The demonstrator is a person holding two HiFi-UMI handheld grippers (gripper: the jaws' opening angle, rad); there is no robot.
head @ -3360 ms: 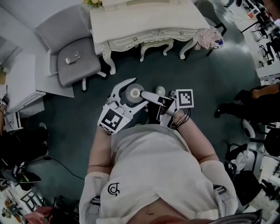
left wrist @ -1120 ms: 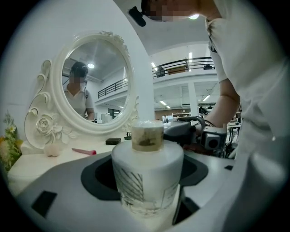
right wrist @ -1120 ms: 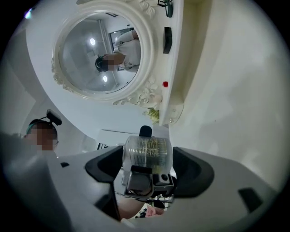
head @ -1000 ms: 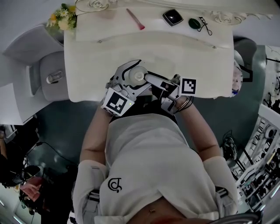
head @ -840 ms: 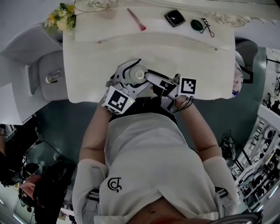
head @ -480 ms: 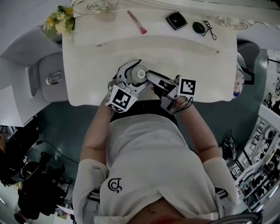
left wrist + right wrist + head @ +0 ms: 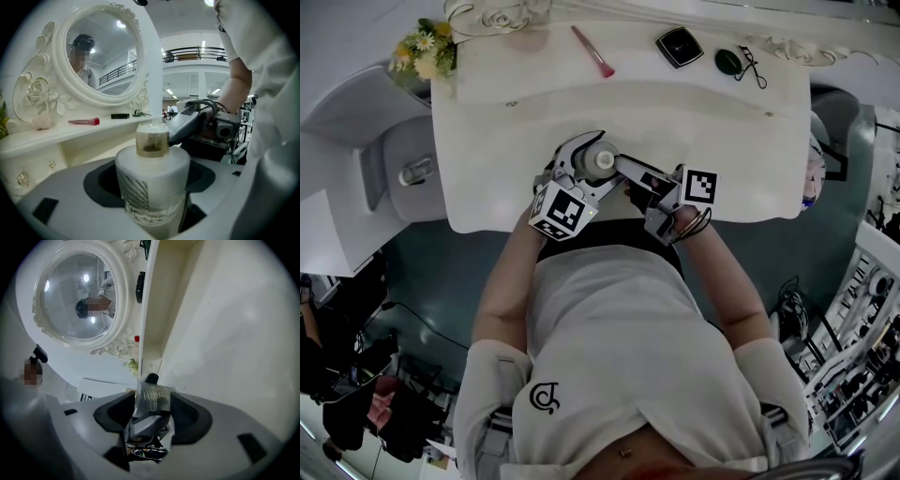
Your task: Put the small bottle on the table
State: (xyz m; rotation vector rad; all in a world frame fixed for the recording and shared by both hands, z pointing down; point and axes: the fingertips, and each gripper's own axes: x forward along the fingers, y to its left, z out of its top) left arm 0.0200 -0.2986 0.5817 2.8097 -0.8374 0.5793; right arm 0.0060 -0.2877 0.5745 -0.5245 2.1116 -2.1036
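Note:
The small bottle (image 7: 600, 160) is white and frosted with a clear, yellowish cap. It hangs just above the near part of the white dressing table (image 7: 722, 112). My left gripper (image 7: 591, 155) is shut on its round body (image 7: 152, 183), whose base is hidden between the pads. From the right, my right gripper (image 7: 619, 167) reaches in, and its jaws stand closed on the cap (image 7: 153, 397). In the left gripper view one of its grey fingers (image 7: 187, 124) lies against the cap.
On the table's back shelf lie a pink brush (image 7: 593, 52), a black compact (image 7: 679, 44) and a dark round item (image 7: 728, 61). Flowers (image 7: 422, 52) stand at the left corner, an oval mirror (image 7: 101, 51) behind. A grey chair (image 7: 394, 169) is left of the table.
Since the earliest frame I have come from the open floor up to the table. Over the last second both grippers and the bottle have edged slightly farther over the tabletop.

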